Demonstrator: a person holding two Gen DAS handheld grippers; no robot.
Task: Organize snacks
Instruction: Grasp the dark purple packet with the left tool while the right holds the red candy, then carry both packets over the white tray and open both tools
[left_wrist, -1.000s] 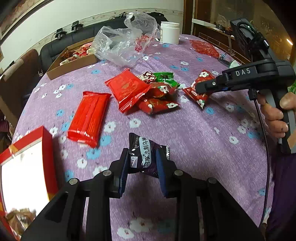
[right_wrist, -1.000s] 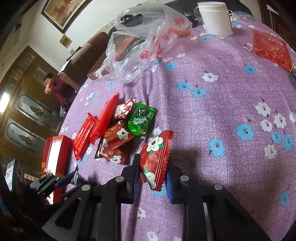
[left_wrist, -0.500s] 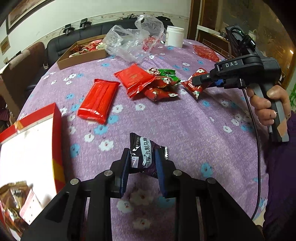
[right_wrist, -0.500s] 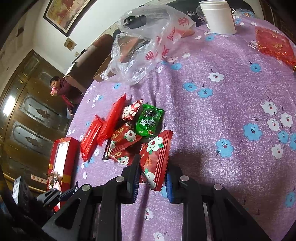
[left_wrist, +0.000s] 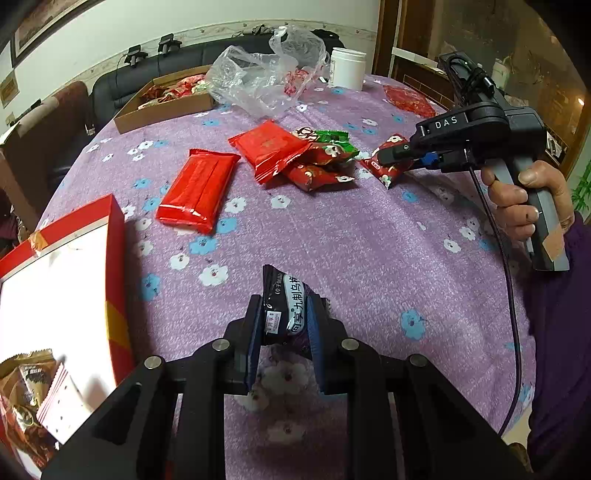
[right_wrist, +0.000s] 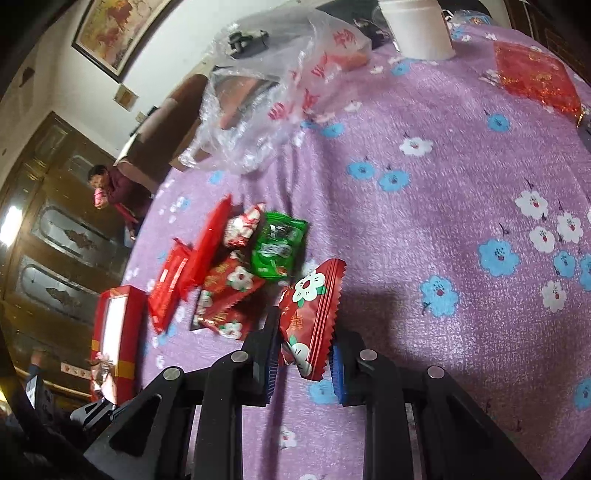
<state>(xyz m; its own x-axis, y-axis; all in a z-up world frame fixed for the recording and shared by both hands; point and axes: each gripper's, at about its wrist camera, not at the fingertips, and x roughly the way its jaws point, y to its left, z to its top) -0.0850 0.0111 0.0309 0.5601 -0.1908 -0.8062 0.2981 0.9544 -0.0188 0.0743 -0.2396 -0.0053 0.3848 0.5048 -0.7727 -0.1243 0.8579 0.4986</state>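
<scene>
Both grippers are mid-carry: the left gripper (left_wrist: 284, 325), jaws closing, pinches a dark packet (left_wrist: 286, 308) near the red box (left_wrist: 114, 258) to its left, probably its destination, while the right gripper (right_wrist: 304, 356) clamps a red flowered packet (right_wrist: 312, 314).

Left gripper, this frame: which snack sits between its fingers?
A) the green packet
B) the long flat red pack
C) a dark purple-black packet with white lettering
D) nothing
C. In the left wrist view the left gripper has the dark packet between its closing jaws; the green packet and the long red pack lie on the table.
</scene>
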